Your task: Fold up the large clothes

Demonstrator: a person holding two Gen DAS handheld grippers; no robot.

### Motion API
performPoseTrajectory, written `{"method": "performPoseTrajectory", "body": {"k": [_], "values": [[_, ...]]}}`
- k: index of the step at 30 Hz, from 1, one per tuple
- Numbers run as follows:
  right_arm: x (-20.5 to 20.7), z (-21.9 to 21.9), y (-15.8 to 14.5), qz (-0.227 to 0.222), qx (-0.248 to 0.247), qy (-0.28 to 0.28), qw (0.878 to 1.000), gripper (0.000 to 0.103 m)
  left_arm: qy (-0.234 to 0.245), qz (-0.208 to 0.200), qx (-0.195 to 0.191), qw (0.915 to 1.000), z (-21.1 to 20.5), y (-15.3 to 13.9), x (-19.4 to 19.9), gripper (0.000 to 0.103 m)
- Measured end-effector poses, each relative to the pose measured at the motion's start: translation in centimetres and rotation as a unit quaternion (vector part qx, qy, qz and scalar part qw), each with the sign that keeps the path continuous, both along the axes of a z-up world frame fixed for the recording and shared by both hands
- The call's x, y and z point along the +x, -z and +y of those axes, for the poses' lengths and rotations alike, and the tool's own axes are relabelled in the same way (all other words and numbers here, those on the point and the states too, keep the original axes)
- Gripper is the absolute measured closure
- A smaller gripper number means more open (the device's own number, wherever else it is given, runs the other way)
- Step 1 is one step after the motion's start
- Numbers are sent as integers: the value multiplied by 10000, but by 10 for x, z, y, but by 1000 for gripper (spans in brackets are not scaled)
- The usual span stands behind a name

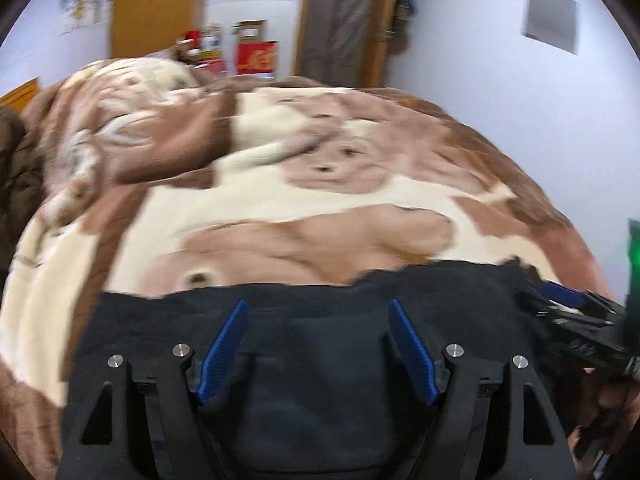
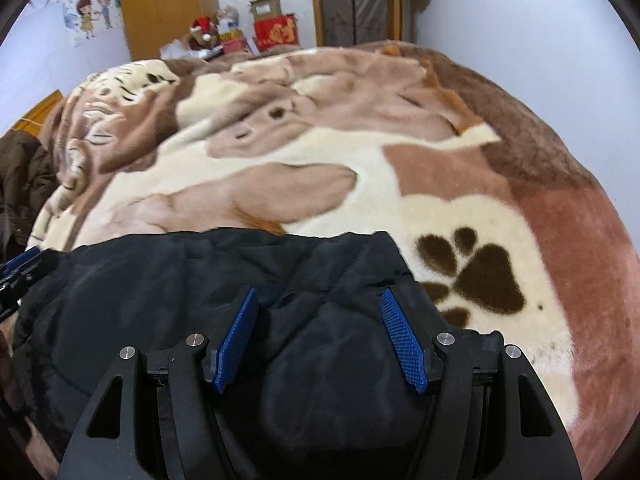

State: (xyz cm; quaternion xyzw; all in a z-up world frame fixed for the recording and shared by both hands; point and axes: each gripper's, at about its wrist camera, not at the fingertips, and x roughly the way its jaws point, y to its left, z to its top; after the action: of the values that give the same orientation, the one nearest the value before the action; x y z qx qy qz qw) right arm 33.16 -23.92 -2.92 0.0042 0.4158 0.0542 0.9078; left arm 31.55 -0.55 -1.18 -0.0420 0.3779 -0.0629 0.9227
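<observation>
Black padded jacket (image 2: 224,320) lies bunched at six o'clock on the blanket (image 2: 460,216). Left gripper (image 1: 318,346) and right gripper (image 2: 318,336) stand spread above it, pinching nothing. Closing here risks catching only the slick top layer, letting the fold slump.

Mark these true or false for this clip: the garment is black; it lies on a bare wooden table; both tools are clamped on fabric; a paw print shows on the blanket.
1. The puffy black garment is black. True.
2. It lies on a bare wooden table. False: it lies on a plush brown-and-cream blanket.
3. Both tools are clamped on fabric. False: left tool and right tool stand open.
4. A dark brown paw print shows on the blanket. True.
</observation>
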Motion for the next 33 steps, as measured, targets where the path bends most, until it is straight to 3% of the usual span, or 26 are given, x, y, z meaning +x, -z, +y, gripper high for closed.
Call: {"method": "performPoseTrajectory", "body": {"k": [3,6,8,13,29,33], "values": [[7,-1,18,177,-159,-29,9997,38,280,315,175,9990,-31,27,13,28],[16,-17,38,297,-163,79,9994,38,202,505,149,9984,-34,53,27,28],[20,-24,46,376,46,117,9992,38,160,534,77,9984,-34,57,32,28],[24,-18,56,304,-117,117,9994,38,127,479,172,9986,-38,68,31,27],[30,-19,66,240,-99,144,9996,38,93,488,179,9986,-38,75,38,27],[30,-19,66,284,-111,127,9995,38,123,617,160,9979,-35,58,36,34]]}}
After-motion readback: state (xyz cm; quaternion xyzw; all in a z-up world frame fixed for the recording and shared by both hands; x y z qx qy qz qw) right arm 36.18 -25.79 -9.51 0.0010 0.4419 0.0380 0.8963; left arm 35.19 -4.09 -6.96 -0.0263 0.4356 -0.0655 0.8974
